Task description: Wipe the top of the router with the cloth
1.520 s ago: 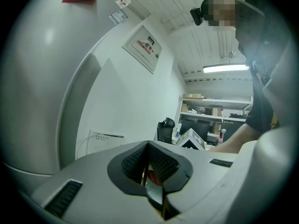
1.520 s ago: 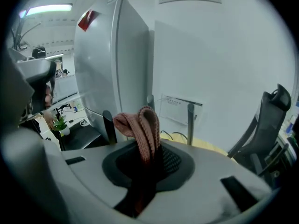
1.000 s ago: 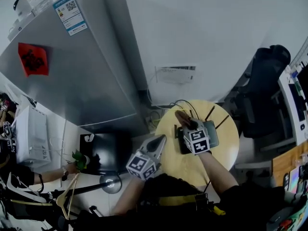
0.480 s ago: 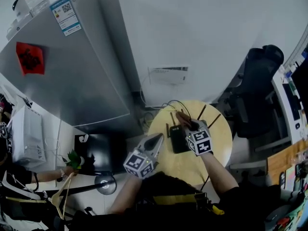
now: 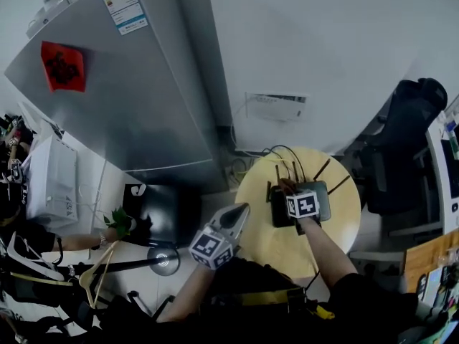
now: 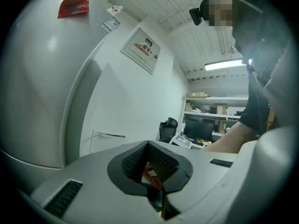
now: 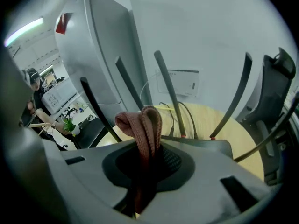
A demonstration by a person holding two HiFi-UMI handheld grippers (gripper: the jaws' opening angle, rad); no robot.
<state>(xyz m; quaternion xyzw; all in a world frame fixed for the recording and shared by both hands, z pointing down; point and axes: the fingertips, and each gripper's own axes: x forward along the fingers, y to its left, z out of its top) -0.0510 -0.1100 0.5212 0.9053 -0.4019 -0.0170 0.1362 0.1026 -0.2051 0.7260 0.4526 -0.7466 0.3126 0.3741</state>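
Observation:
A dark router (image 5: 319,201) with several upright antennas lies on a round wooden table (image 5: 337,224). My right gripper (image 5: 290,190) rests on the router's top, shut on a folded brownish-pink cloth (image 5: 286,185). In the right gripper view the cloth (image 7: 142,122) sticks up out of the shut right gripper (image 7: 148,148), with the router's grey top (image 7: 210,146) and its antennas (image 7: 168,94) right behind it. My left gripper (image 5: 239,211) hangs off the table's left edge, away from the router. In its own view the left gripper (image 6: 148,146) is shut on nothing and points at the wall.
A tall grey refrigerator (image 5: 122,92) stands at the left, with a white wall box (image 5: 276,107) and cables (image 5: 276,156) behind the table. A black office chair (image 5: 405,135) is at the right. A black box (image 5: 154,206) and a plant (image 5: 118,224) sit on the floor at the left.
The right gripper has slid the cloth rightward over the router's top, then back toward its middle. The head view has shifted. The left gripper has stayed beside the table.

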